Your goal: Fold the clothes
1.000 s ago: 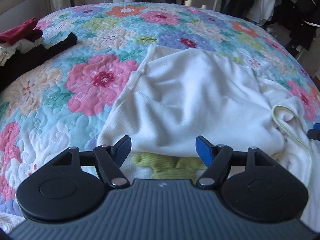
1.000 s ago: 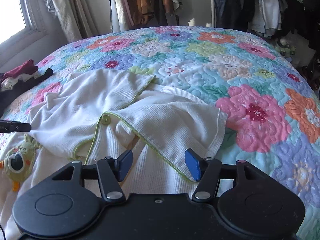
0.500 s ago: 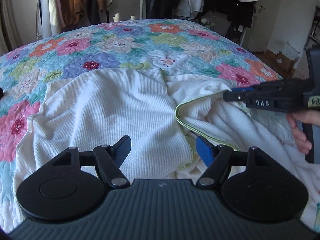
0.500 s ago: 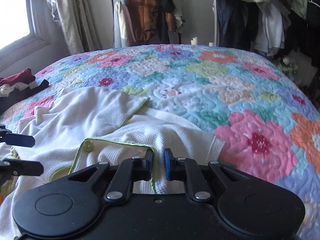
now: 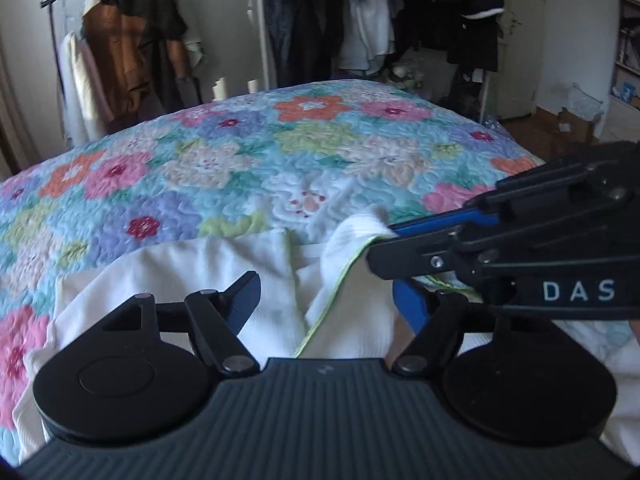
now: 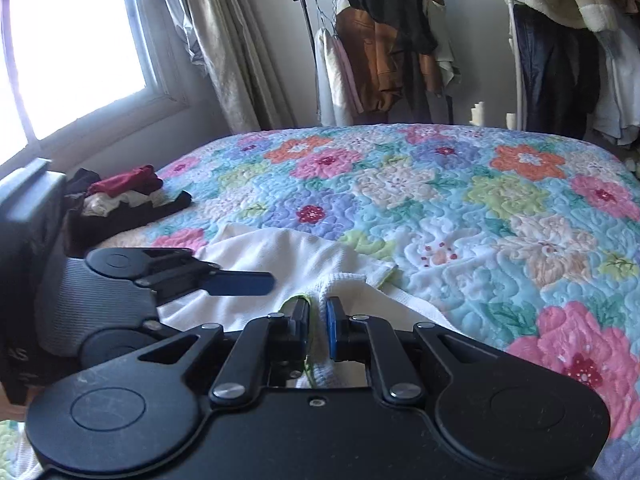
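A white waffle-knit garment (image 5: 224, 276) with lime-green trim lies rumpled on the floral quilt (image 5: 320, 152). My right gripper (image 6: 317, 316) is shut on a green-trimmed fold of the garment (image 6: 280, 252), holding it a little above the bed. In the left wrist view the right gripper (image 5: 380, 246) comes in from the right, with cloth bunched at its tips. My left gripper (image 5: 326, 300) is open, hovering over the garment just beside and below the right one, with nothing between its fingers. One of its blue fingers (image 6: 240, 283) shows at the left of the right wrist view.
A pile of dark, red and cream clothes (image 6: 120, 200) sits at the quilt's left edge near the window (image 6: 72, 40). Clothes racks (image 6: 380, 60) with hanging coats stand behind the bed. Bare quilt (image 6: 480, 200) stretches beyond and right of the garment.
The right gripper went from open to shut on the garment's trimmed edge and lifted it. The left gripper, still open, swung right and came close beside the right one.
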The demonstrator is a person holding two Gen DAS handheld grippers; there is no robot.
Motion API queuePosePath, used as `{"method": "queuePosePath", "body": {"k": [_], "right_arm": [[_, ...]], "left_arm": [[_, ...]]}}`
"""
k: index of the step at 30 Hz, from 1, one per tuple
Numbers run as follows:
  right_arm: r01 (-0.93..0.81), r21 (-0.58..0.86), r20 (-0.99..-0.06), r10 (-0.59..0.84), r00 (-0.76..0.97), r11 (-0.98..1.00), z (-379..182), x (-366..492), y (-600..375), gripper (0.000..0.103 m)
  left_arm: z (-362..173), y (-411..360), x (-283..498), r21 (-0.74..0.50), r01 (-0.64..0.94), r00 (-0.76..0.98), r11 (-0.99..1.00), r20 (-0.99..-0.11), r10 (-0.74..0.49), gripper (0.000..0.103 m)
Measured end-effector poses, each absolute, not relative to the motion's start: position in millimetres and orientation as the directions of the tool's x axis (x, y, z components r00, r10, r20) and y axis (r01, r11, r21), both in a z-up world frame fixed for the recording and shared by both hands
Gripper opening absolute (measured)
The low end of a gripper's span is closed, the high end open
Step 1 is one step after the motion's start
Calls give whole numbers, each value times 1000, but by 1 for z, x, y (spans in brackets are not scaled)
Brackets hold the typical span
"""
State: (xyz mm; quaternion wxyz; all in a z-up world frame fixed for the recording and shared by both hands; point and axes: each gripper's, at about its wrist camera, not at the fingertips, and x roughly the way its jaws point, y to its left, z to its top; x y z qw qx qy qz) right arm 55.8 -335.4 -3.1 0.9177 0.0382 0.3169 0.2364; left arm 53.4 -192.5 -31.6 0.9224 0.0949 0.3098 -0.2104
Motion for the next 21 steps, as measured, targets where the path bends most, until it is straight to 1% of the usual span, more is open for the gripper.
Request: {"method": "queuePosePath", "body": {"k": [1, 2, 3, 4, 5, 6, 7, 8, 10, 11, 13, 14, 15, 16, 18, 19, 21], "right_arm": [[-404, 238, -558, 465, 687, 883, -4, 57, -341, 11], [-399, 256, -553, 472, 687, 881, -5, 59, -347, 11], [-393, 274, -547, 478, 687, 878, -6, 60, -353, 13], [-387, 292, -541, 485, 687, 875, -7, 62, -359, 16], [-381, 309, -535, 491, 687, 871, -7, 63, -365, 21], [-376, 327, -529, 497, 687, 867, -8, 64, -371, 36], [-368, 344, -524, 502, 688, 864, -9, 66, -377, 43], [-307, 339, -540, 451, 710, 889, -14, 66, -384, 50], [-180, 327, -572, 346, 744, 928, -24, 66, -398, 50], [-125, 323, -595, 304, 744, 938, -31, 65, -403, 50], [-78, 326, -636, 280, 719, 942, -44, 69, -407, 50], [-77, 344, -642, 294, 709, 936, -49, 69, -408, 50], [-76, 361, -647, 308, 698, 929, -55, 69, -409, 50], [-74, 378, -652, 322, 687, 923, -60, 70, -410, 50], [-70, 411, -659, 349, 666, 909, -70, 71, -411, 52], [-71, 421, -663, 360, 656, 904, -74, 73, -408, 53], [-72, 437, -671, 379, 637, 896, -82, 77, -402, 58]], "left_arm": [[-32, -197, 56, 65, 450, 722, 891, -614, -320, 22], [-33, -202, 58, 86, 453, 724, 887, -616, -310, 4], [-34, -205, 62, 99, 447, 729, 889, -617, -298, 3], [-35, -198, 69, 80, 398, 742, 914, -614, -269, 3], [-35, -191, 76, 60, 347, 754, 936, -611, -240, 3], [-36, -184, 83, 41, 295, 764, 955, -610, -210, 3], [-37, -177, 91, 21, 241, 773, 970, -608, -179, 3], [-38, -168, 98, -4, 180, 780, 984, -609, -146, 3], [-45, -134, 112, -104, -13, 774, 994, -631, -56, 3], [-53, -115, 117, -169, -109, 752, 980, -659, -30, 3], [-69, -76, 124, -286, -291, 698, 913, -716, -2, 4], [-80, -60, 125, -350, -325, 672, 878, -739, -46, 4], [-88, -52, 124, -384, -334, 658, 861, -749, -78, 5], [-93, -48, 121, -382, -329, 648, 863, -757, -88, 6], [-97, -49, 115, -323, -300, 637, 898, -768, -63, 11], [-98, -50, 112, -310, -285, 637, 907, -769, -62, 12], [-98, -51, 108, -309, -263, 643, 914, -763, -73, 13]]}}
